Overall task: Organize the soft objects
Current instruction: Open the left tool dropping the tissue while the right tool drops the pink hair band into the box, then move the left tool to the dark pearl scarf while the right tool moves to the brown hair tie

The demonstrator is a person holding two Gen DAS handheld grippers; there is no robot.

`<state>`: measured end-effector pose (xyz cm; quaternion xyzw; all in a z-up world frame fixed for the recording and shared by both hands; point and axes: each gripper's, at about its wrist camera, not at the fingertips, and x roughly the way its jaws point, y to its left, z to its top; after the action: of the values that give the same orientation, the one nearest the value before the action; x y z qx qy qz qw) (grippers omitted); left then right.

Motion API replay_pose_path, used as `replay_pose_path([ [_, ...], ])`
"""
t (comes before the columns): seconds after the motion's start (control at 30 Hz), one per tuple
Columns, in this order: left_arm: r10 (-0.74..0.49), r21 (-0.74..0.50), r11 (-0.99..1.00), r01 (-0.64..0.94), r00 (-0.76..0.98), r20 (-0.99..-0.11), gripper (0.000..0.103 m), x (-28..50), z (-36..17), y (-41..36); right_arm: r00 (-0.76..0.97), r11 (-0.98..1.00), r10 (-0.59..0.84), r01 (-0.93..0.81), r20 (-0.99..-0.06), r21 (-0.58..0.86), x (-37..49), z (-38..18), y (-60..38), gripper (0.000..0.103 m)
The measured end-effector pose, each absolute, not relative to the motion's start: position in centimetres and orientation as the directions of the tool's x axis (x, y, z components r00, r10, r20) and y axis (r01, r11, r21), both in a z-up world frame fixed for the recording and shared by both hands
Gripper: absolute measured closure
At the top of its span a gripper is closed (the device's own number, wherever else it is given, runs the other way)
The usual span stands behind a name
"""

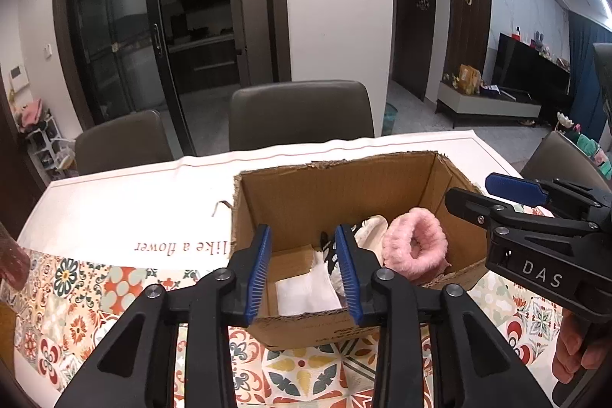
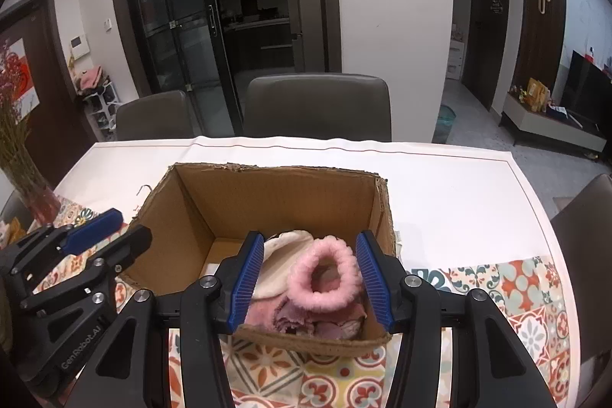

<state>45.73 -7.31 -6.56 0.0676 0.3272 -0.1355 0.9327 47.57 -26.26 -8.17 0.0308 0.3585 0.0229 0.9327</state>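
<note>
An open cardboard box (image 1: 336, 186) (image 2: 267, 194) stands on the table. Inside lie a fluffy pink ring-shaped soft item (image 1: 415, 249) (image 2: 325, 274), a cream soft item (image 1: 369, 230) (image 2: 279, 255), a white folded cloth (image 1: 306, 289) with a black-and-white piece beside it, and mauve fabric (image 2: 306, 320). My left gripper (image 1: 305, 274) is open and empty over the box's near left part; it also shows in the right wrist view (image 2: 111, 230). My right gripper (image 2: 310, 283) is open and empty, its jaws either side of the pink item; it also shows in the left wrist view (image 1: 485, 197).
The table carries a patterned cloth (image 1: 76, 293) (image 2: 516, 297) and a white runner with lettering (image 1: 114, 201). Grey chairs (image 1: 302, 113) (image 2: 317, 106) stand behind the table. A vase of dried flowers (image 2: 23, 178) is at the left edge.
</note>
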Motion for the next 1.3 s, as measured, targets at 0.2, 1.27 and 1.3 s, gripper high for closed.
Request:
replay_pose_path([
  [0.2,-0.192,0.044,0.961,0.273,0.775,-0.602,0.065,44.0,-5.4,-6.5,0.756,0.997,0.064,-0.017,-0.651,0.078,46.0,-7.2,-25.8,0.051],
  [1.27,-0.170,0.048,0.971,0.232,0.825,-0.539,0.044,32.5,-2.0,-0.3,0.790,0.993,0.056,0.020,-0.611,0.117,35.3,-5.0,-22.1,0.043],
  [1.3,-0.170,0.049,0.971,0.232,0.825,-0.539,0.043,32.2,-2.1,-0.1,0.788,0.993,0.054,0.024,-0.613,0.117,35.0,-5.0,-22.0,0.040],
])
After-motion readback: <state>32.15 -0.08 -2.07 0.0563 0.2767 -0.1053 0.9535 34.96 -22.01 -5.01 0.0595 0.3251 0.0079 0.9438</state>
